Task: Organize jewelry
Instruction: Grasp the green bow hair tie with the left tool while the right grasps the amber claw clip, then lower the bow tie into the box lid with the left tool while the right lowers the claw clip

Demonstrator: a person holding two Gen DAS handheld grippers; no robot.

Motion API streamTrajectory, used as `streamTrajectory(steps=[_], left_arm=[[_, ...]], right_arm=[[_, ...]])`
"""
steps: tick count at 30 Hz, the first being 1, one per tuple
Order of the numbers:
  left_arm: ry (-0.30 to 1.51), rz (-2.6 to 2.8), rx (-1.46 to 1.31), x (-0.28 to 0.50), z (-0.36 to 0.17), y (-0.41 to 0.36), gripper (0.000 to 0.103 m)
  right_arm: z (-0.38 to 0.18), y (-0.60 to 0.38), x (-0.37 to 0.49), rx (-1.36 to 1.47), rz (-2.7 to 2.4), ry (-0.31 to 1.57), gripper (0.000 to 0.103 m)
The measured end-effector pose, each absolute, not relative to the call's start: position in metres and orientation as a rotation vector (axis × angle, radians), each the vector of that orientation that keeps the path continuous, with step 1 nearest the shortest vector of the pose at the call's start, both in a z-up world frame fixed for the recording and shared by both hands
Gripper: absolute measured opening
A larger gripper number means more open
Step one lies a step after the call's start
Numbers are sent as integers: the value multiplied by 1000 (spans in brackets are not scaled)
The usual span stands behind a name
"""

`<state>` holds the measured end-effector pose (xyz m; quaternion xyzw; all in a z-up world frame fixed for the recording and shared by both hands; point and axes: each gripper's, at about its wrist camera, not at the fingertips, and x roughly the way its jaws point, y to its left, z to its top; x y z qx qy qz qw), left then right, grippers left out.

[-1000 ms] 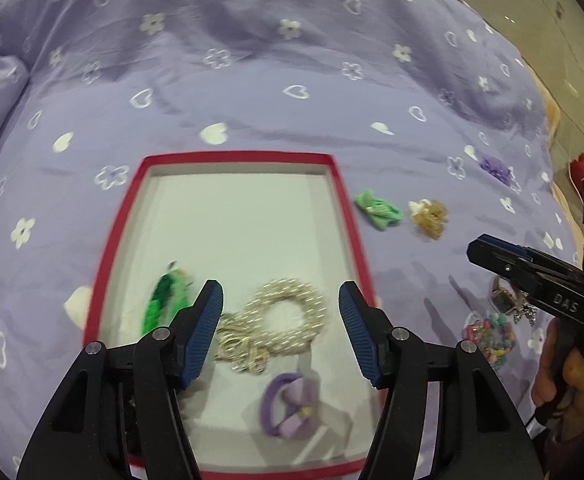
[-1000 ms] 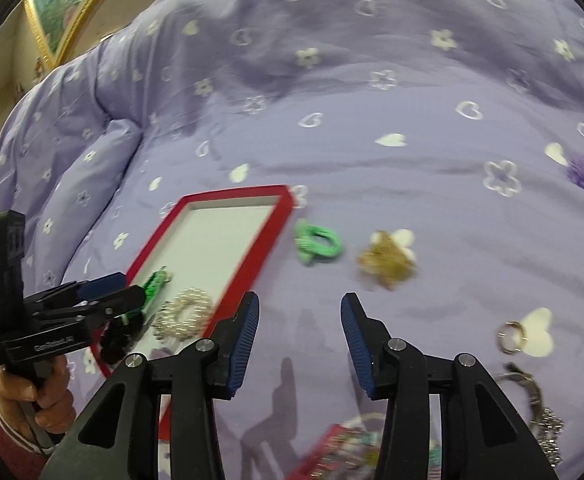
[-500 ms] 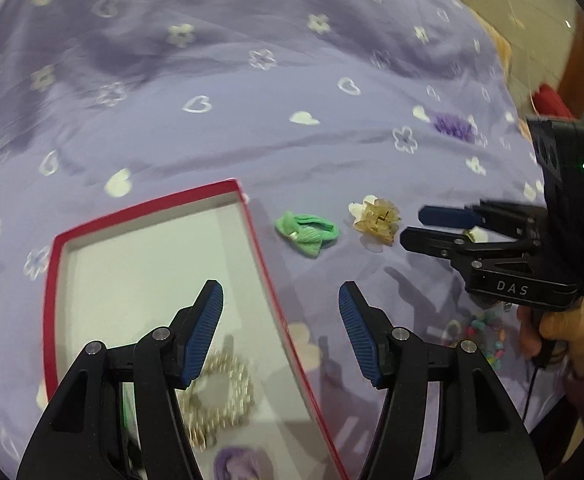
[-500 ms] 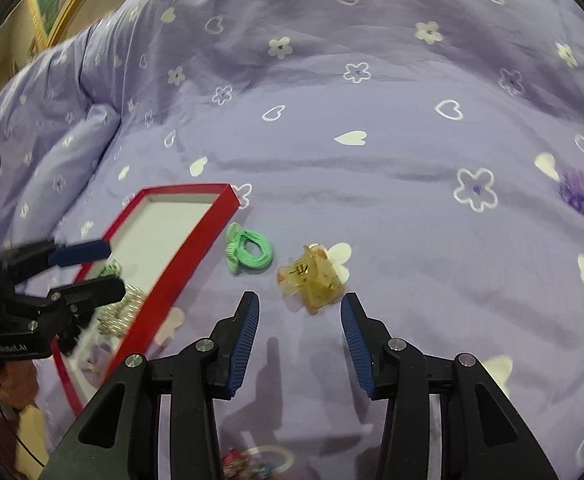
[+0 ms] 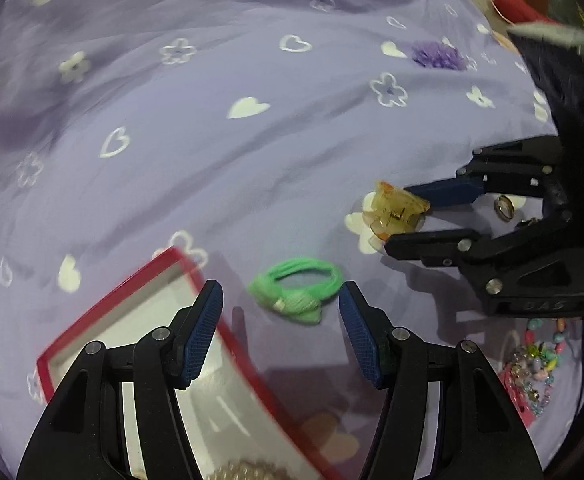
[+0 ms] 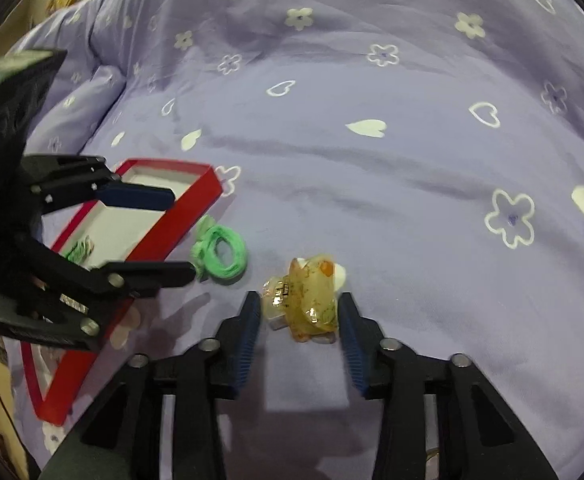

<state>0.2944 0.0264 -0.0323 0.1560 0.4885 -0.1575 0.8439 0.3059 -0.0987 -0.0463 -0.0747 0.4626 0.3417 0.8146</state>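
Observation:
A green hair tie point(image 5: 296, 292) lies on the purple bedspread just right of the red-rimmed white tray point(image 5: 164, 258). My left gripper point(image 5: 278, 292) hangs over it, open, with the tie between its fingertips and untouched. A translucent yellow claw clip point(image 6: 308, 296) sits between the fingertips of my right gripper point(image 6: 300, 298). Those jaws are closing, and thin gaps remain at the pads. From the right wrist, the left gripper point(image 6: 184, 234) reaches beside the hair tie point(image 6: 220, 256) and the tray point(image 6: 188, 208). The left wrist view shows the right gripper point(image 5: 396, 218) around the clip point(image 5: 396, 210).
A pearl bracelet point(image 5: 248, 472) and a green piece point(image 6: 78, 250) lie in the tray. On the bedspread are a purple scrunchie point(image 5: 436, 54), a ring point(image 5: 505, 206) and colourful beaded bracelets point(image 5: 536, 356) at the right.
My left gripper swung right, from over the tray to the green hair tie. My right gripper came down around the yellow clip and its jaws narrowed.

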Motion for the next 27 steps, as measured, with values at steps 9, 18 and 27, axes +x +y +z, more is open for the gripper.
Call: streamTrajectory(steps=[9,18,27], left_arm=[[1080,-384,348,308,-51,8,30],[1034,-381,159,289,-28,19,8],[961,-333,5,248,0,48,8]], right_arm=[[-32,-137,301,-12,676,976,38],[-18,-157,283,83,655,949,38],[-3,-149,263,104,680,930,38]])
